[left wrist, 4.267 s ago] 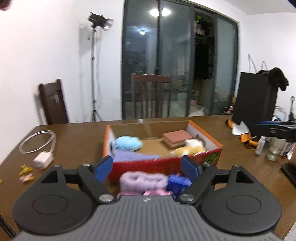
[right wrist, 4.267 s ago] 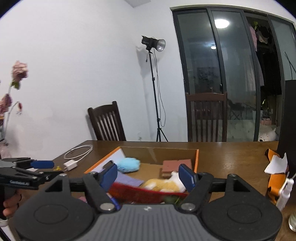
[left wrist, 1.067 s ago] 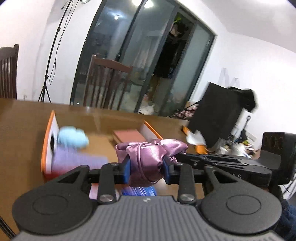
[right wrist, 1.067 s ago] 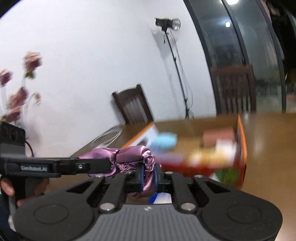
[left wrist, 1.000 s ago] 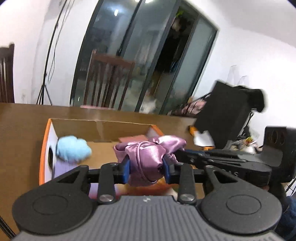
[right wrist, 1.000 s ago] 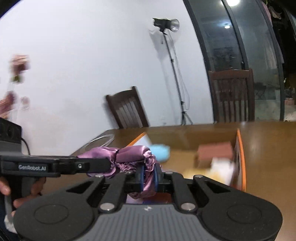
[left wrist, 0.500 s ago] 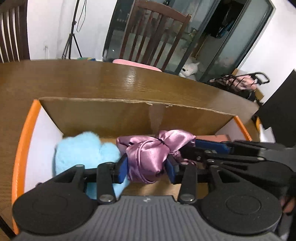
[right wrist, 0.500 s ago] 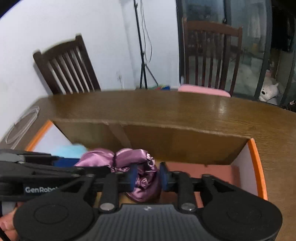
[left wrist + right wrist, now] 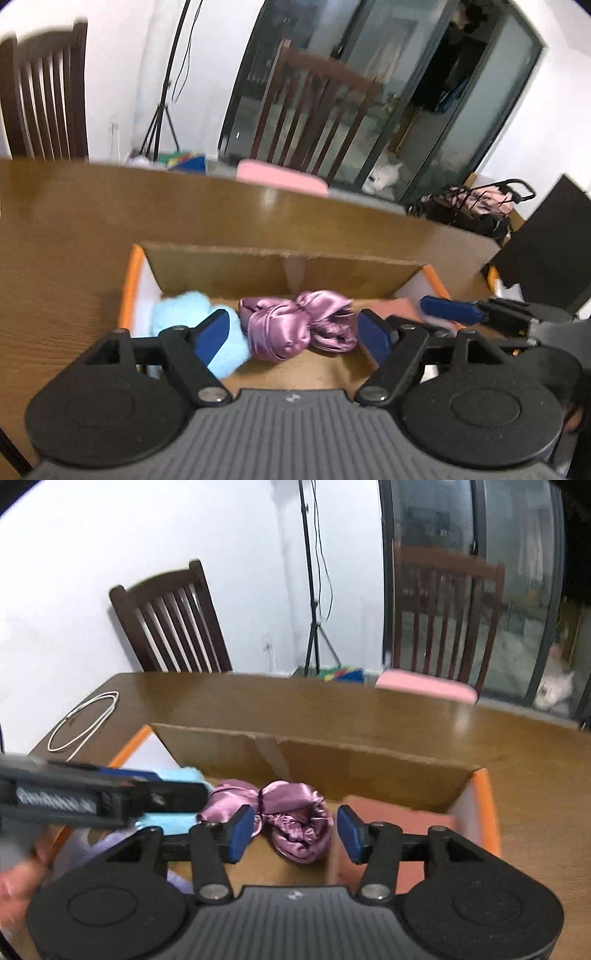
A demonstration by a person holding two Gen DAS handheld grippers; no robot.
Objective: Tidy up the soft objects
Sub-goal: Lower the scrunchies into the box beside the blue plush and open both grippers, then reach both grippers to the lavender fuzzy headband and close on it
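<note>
A purple satin scrunchie-like cloth (image 9: pixel 295 325) lies on the floor of the orange-edged cardboard box (image 9: pixel 280 266), next to a fluffy light blue toy (image 9: pixel 192 314). It also shows in the right wrist view (image 9: pixel 284 812). My left gripper (image 9: pixel 293 334) is open just above and in front of the cloth, not touching it. My right gripper (image 9: pixel 293 832) is open too, its pads either side of the cloth but apart from it. The box (image 9: pixel 314 753) holds a pinkish-brown flat block (image 9: pixel 399 819) at the right.
The box stands on a brown wooden table (image 9: pixel 74 229). A white cable loop (image 9: pixel 83 720) lies at the table's left. Two dark wooden chairs (image 9: pixel 173 616) stand behind, one with a pink cushion (image 9: pixel 424 686). A black box (image 9: pixel 550 251) stands at the right.
Both grippers carried the purple cloth over the box, lowered it, and have now opened. The cloth lies loose on the box floor and both grippers have drawn back slightly.
</note>
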